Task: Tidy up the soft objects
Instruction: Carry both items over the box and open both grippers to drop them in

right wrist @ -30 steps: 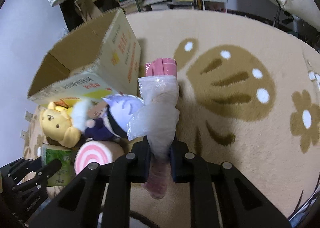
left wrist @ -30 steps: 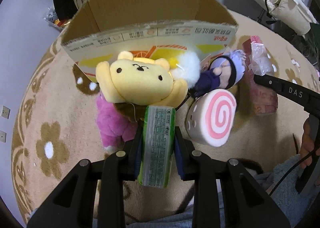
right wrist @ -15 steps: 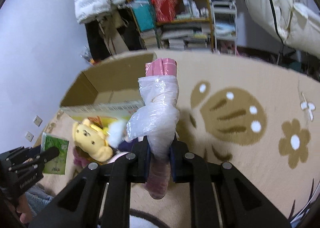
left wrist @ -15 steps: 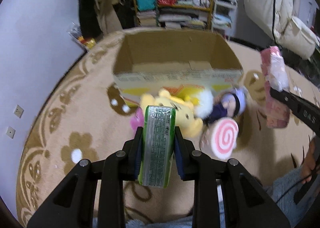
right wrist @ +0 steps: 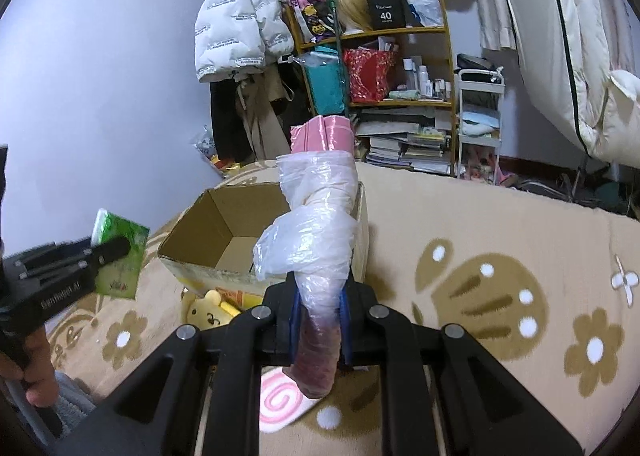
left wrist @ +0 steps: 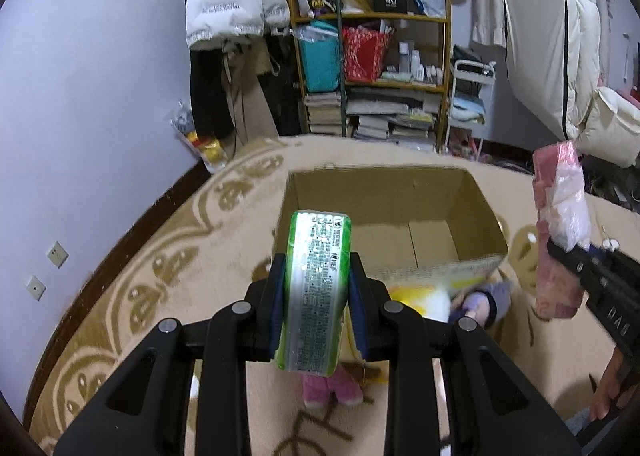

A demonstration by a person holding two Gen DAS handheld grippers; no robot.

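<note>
My left gripper is shut on a green tissue pack, held up in the air before the open cardboard box. My right gripper is shut on a pink pack wrapped in clear plastic, also lifted, with the box behind it. Each gripper shows in the other's view: the right gripper with the pink pack at the right edge, the left gripper with the green pack at the left. On the rug below lie a yellow bear plush, a pink swirl cushion, a purple-haired doll and a pink plush.
The box stands on a beige flowered rug. Behind it are a cluttered shelf of books and bags, hanging coats, a white cart and the lilac wall. A person's hand holds the left gripper.
Both grippers rose and tilted up with their packs still held. The plush toys dropped toward the bottom of both views and the box's inside and the shelf behind came into sight.
</note>
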